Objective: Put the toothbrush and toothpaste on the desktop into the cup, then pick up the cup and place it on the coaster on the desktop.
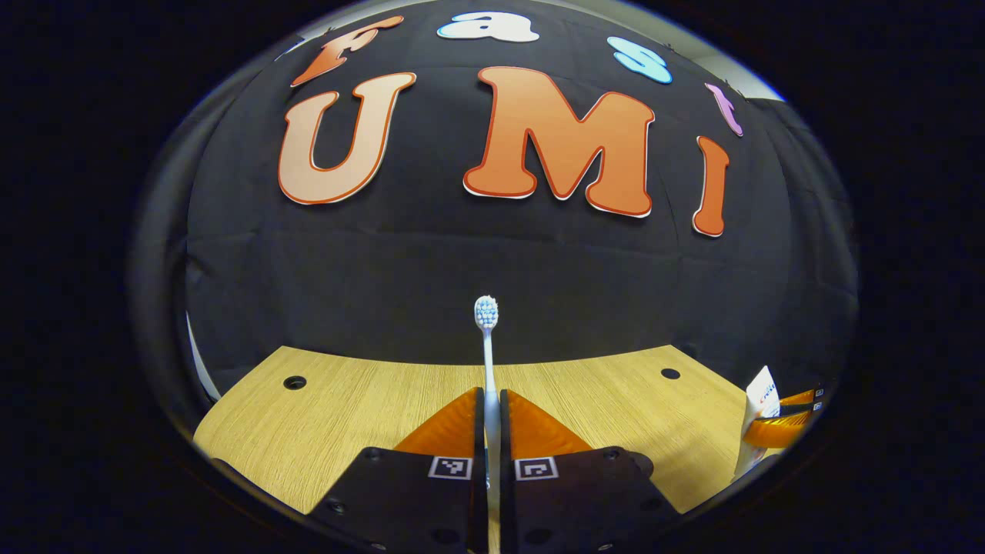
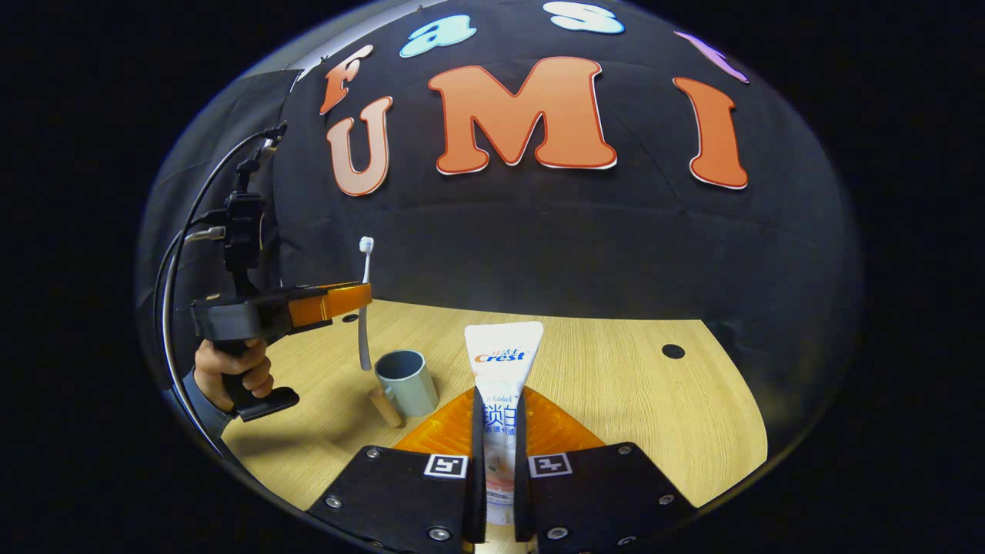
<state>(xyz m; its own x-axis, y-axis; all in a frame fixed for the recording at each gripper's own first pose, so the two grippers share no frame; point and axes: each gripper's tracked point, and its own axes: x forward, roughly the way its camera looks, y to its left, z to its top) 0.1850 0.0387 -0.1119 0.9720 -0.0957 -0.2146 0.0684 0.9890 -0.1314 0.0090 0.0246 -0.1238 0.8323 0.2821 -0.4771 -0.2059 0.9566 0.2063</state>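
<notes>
The left gripper (image 1: 492,412) pinches the toothbrush (image 1: 487,346) upright, bristles up, just above the cup (image 2: 407,382). The right gripper (image 2: 498,419) clamps the toothpaste (image 2: 502,369) upright above the open desktop (image 2: 616,385).

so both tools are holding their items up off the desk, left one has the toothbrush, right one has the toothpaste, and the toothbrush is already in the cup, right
Not quite. The toothbrush is not in the cup yet: the right gripper view shows it held upright in the left tool, beside and above the cup. The rest holds: the right tool grips the toothpaste.
</notes>
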